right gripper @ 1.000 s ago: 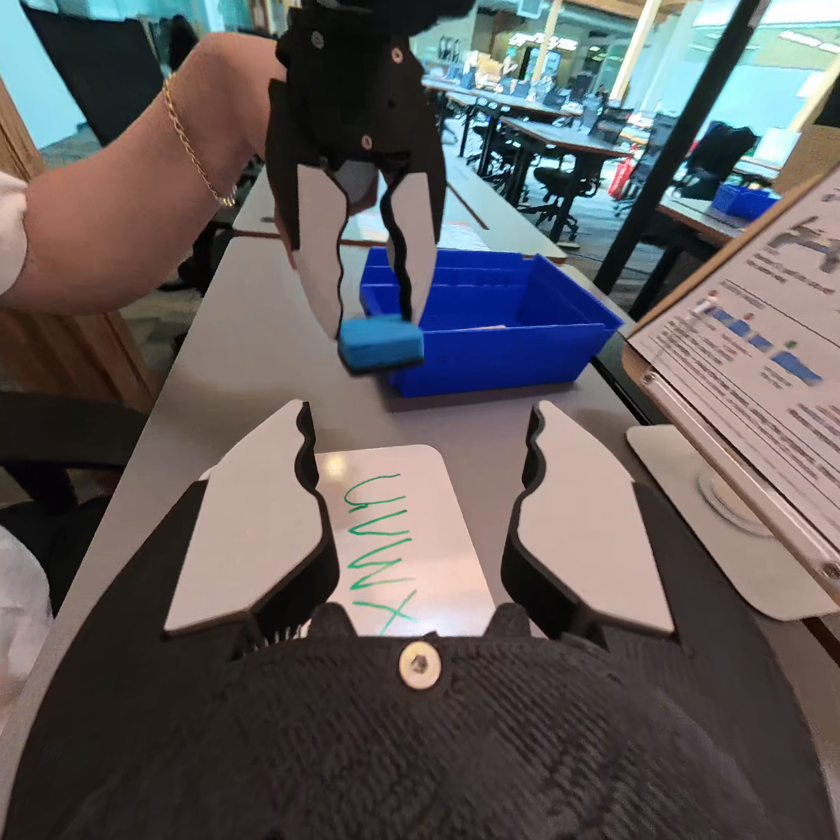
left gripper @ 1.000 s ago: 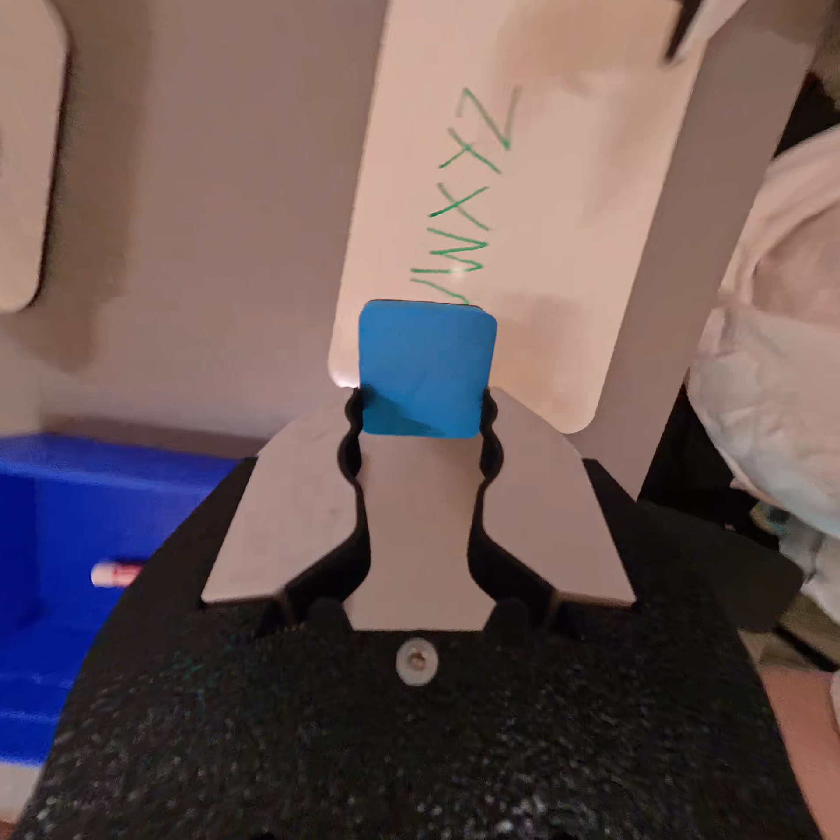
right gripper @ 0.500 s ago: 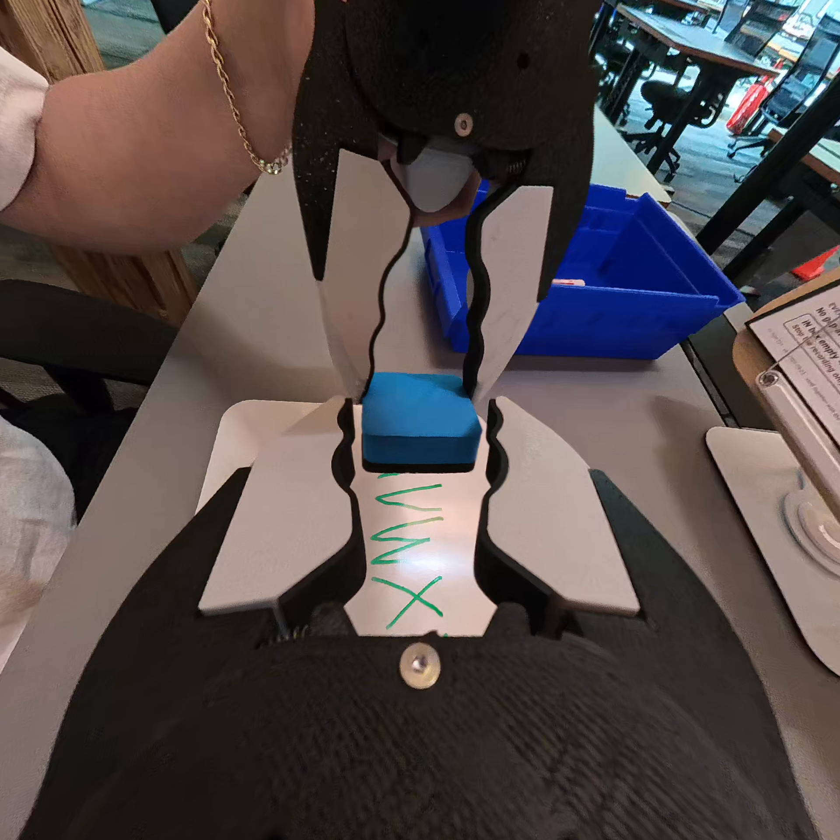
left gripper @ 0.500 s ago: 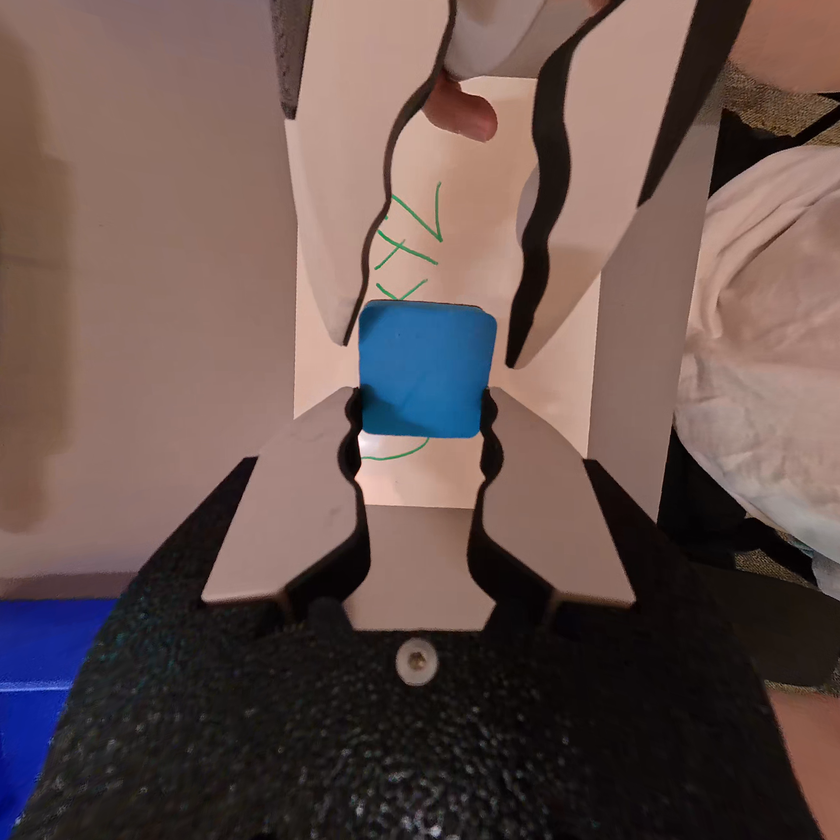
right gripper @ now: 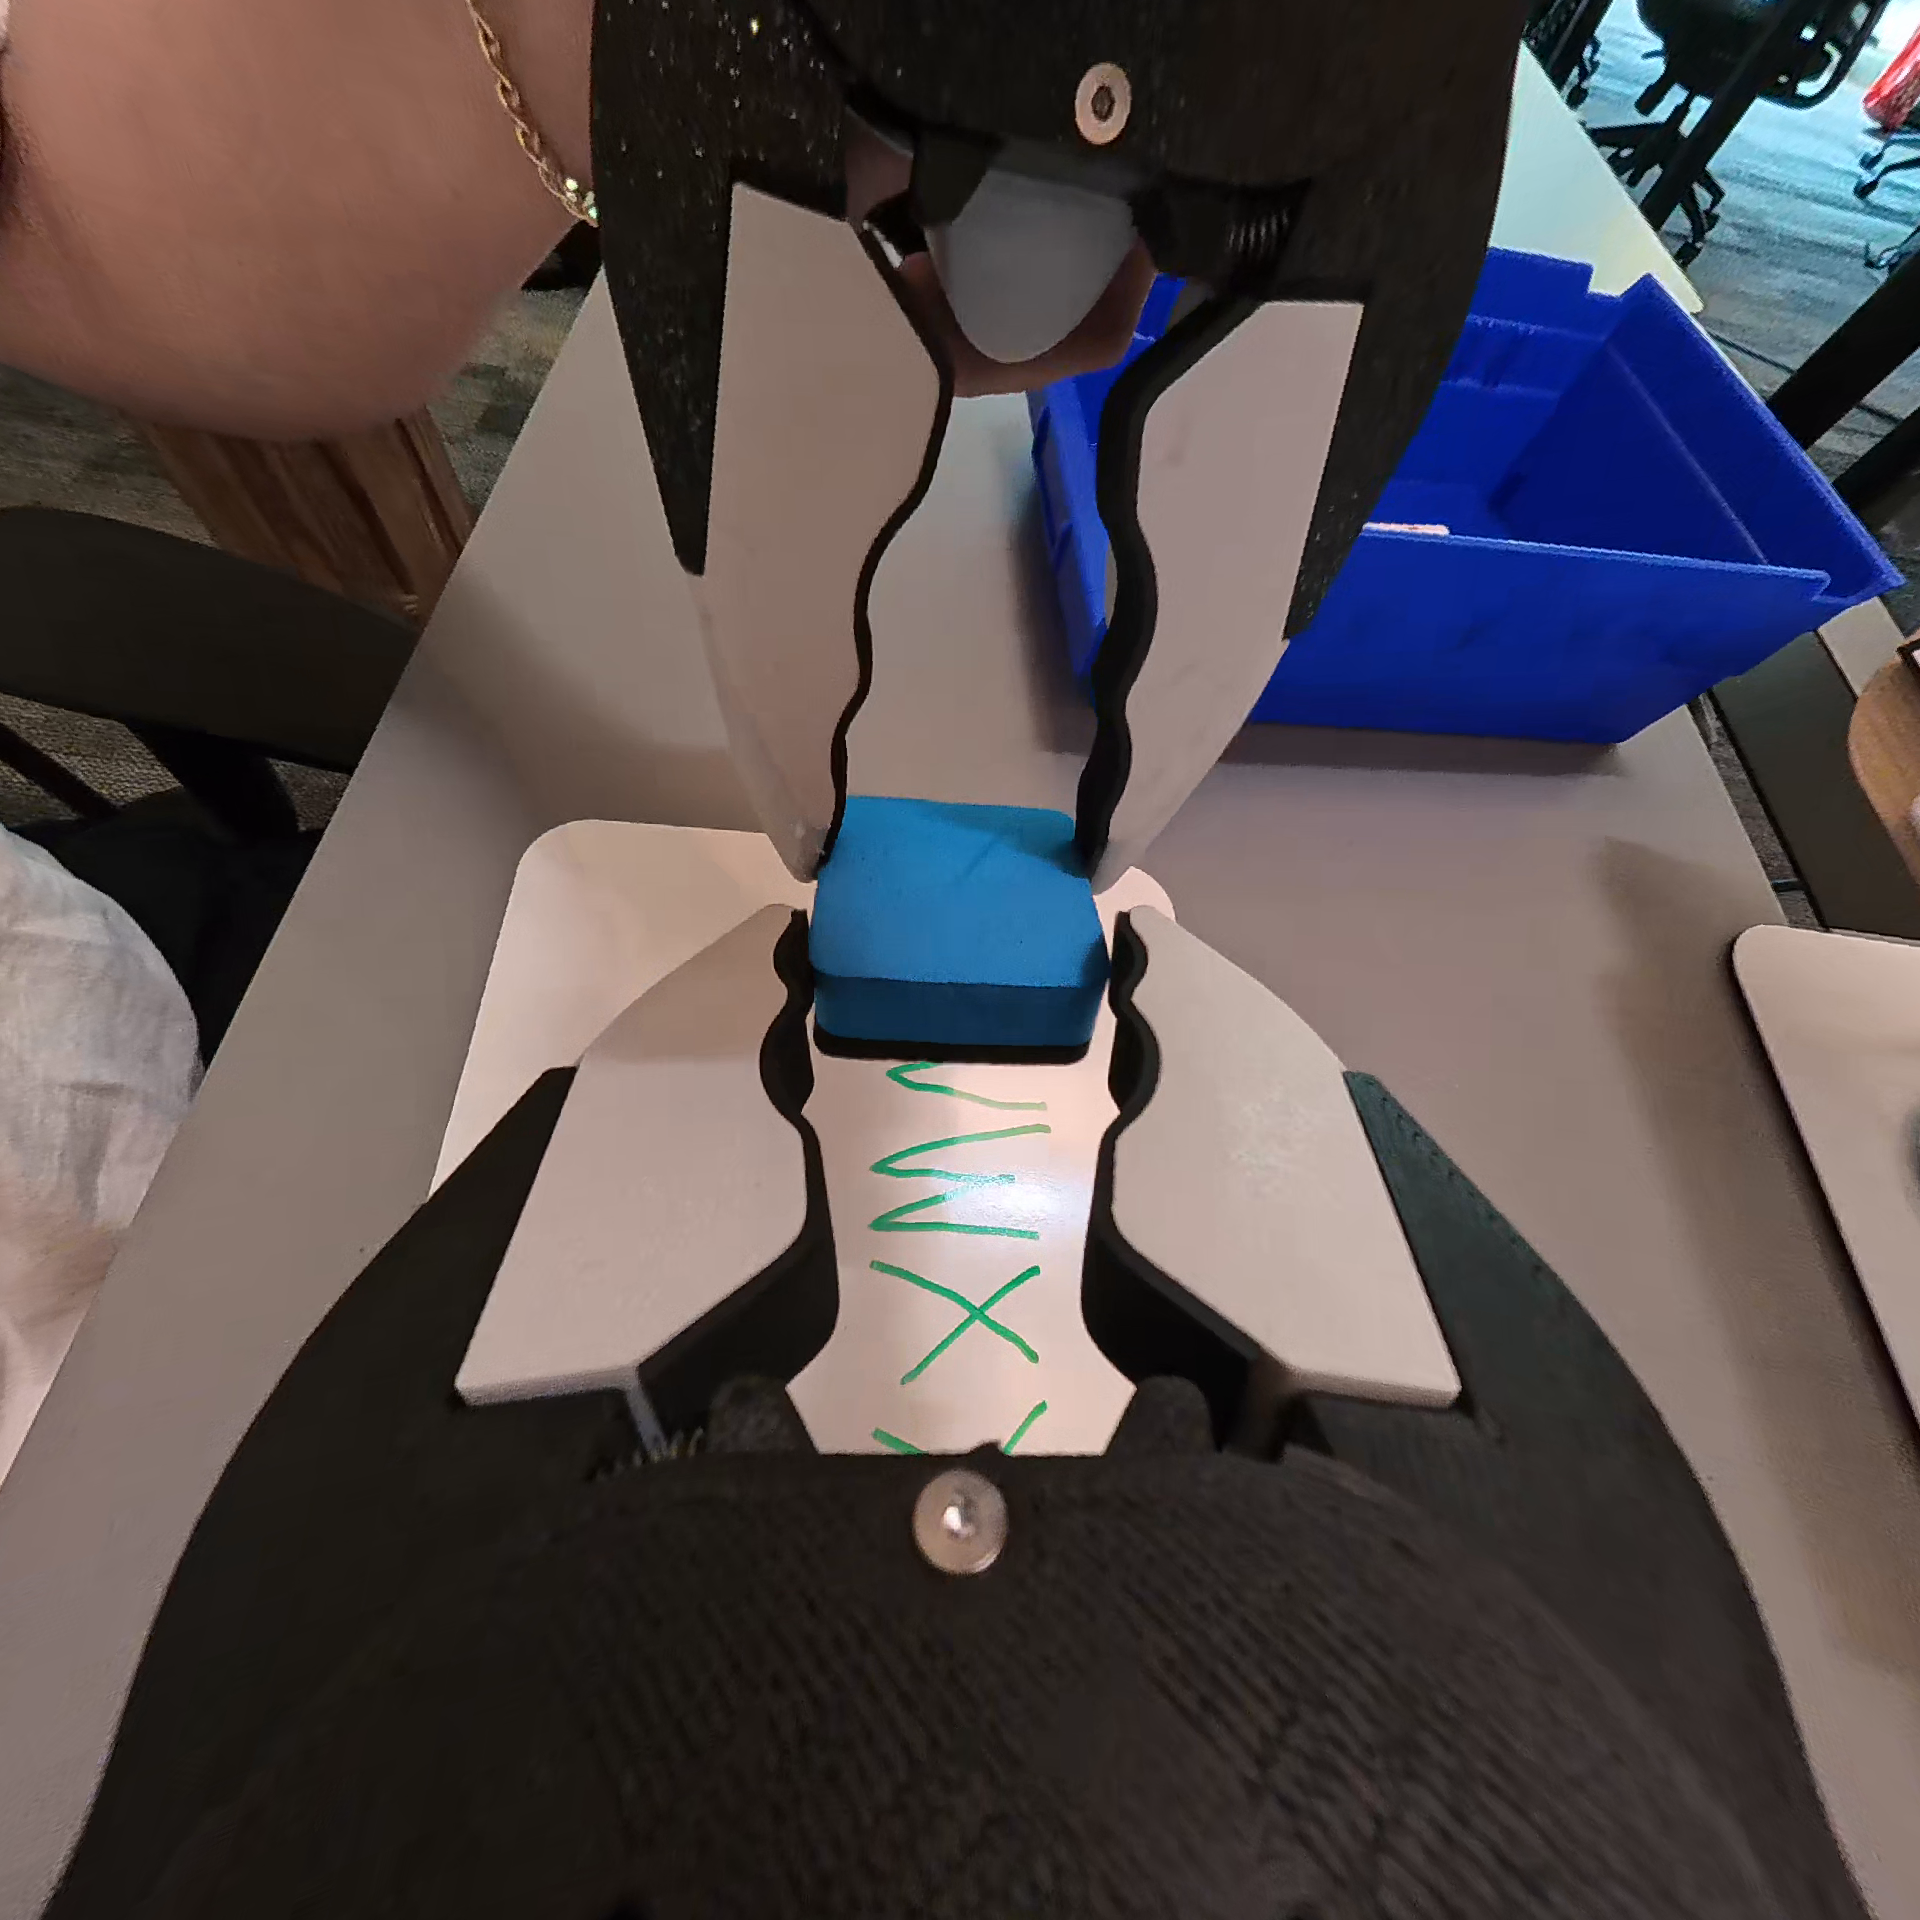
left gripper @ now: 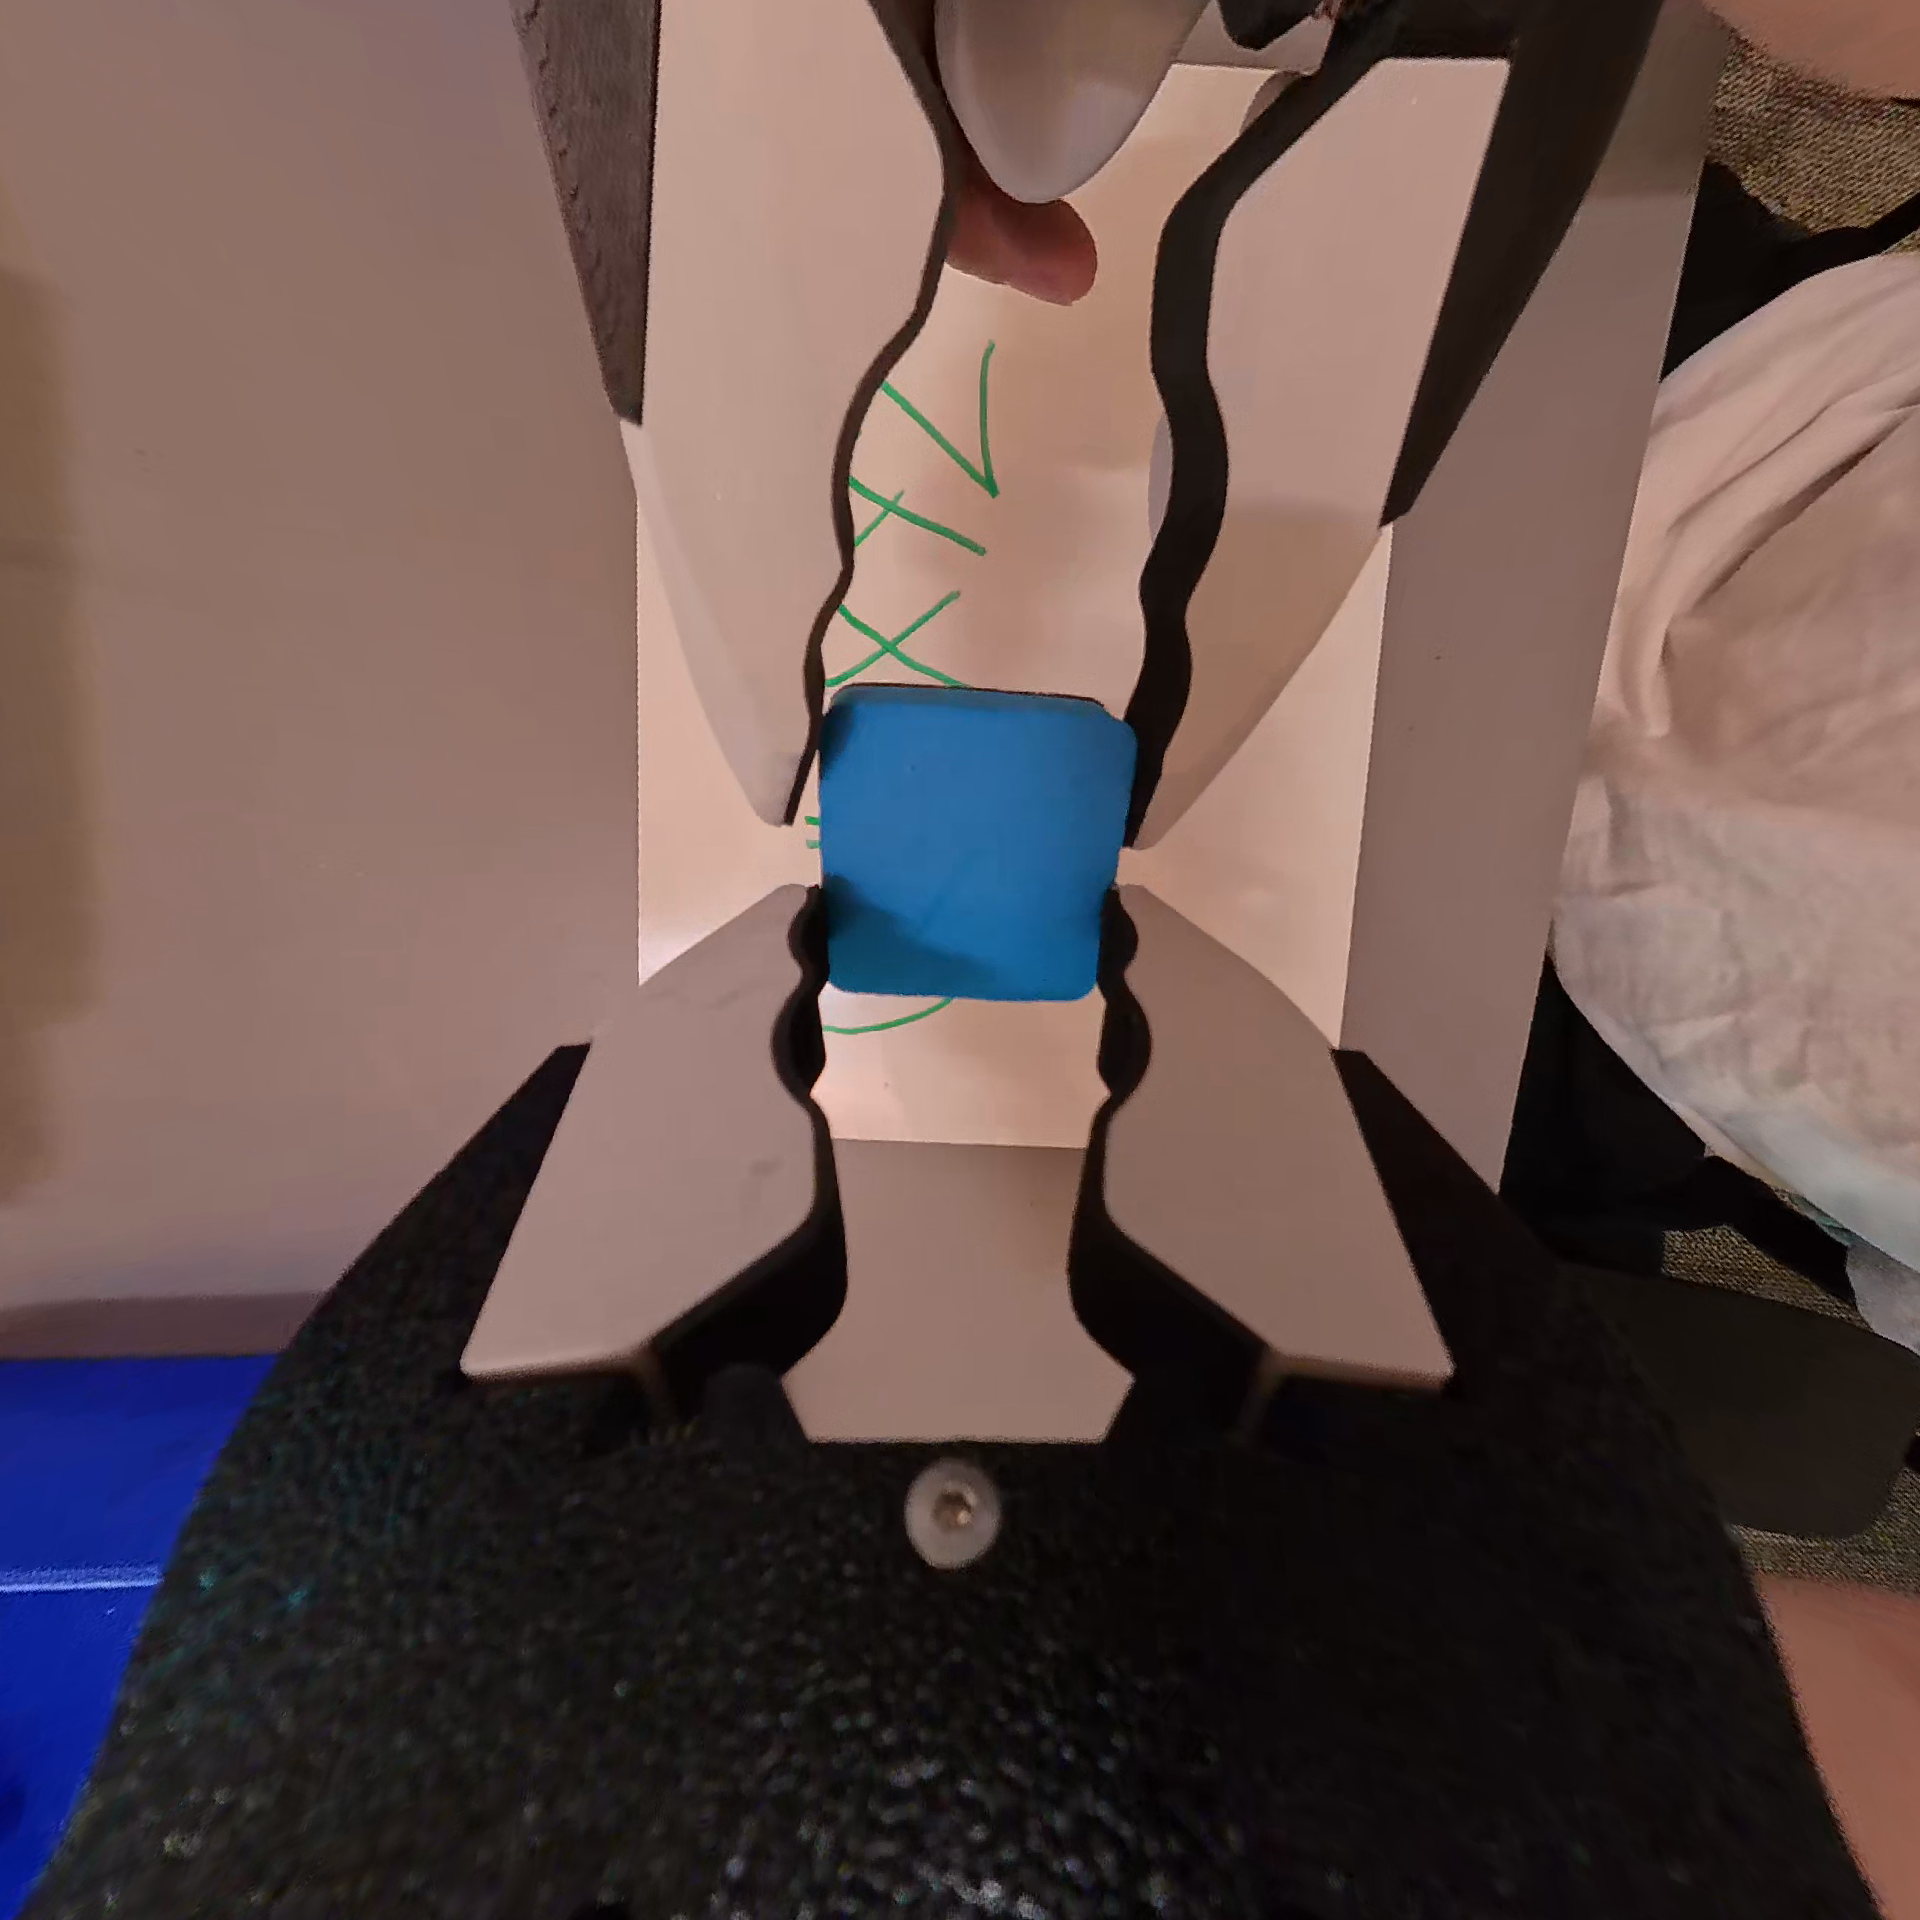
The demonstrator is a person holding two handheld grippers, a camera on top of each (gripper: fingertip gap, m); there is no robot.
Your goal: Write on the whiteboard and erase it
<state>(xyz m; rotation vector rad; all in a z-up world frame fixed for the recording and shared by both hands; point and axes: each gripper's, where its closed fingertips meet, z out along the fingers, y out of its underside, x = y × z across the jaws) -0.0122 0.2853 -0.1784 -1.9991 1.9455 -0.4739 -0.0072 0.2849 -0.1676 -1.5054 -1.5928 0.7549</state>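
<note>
Pinching the blue eraser (right gripper: 951, 925) from opposite ends, the left tongs (right gripper: 956, 857) and right tongs (right gripper: 956, 977) both clamp it flat on the small whiteboard (right gripper: 582, 935) near the grey table's (right gripper: 1455, 935) left edge, a blue bin (right gripper: 1558, 582) behind right.

Both tongs (right gripper: 958, 961) grip blue eraser (right gripper: 951, 925) on whiteboard (right gripper: 582, 935).

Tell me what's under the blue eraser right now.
The blue eraser sits on the small whiteboard, held by both the left gripper and right gripper. Green marker strokes run out from beneath it; whatever it covers is hidden.
</note>
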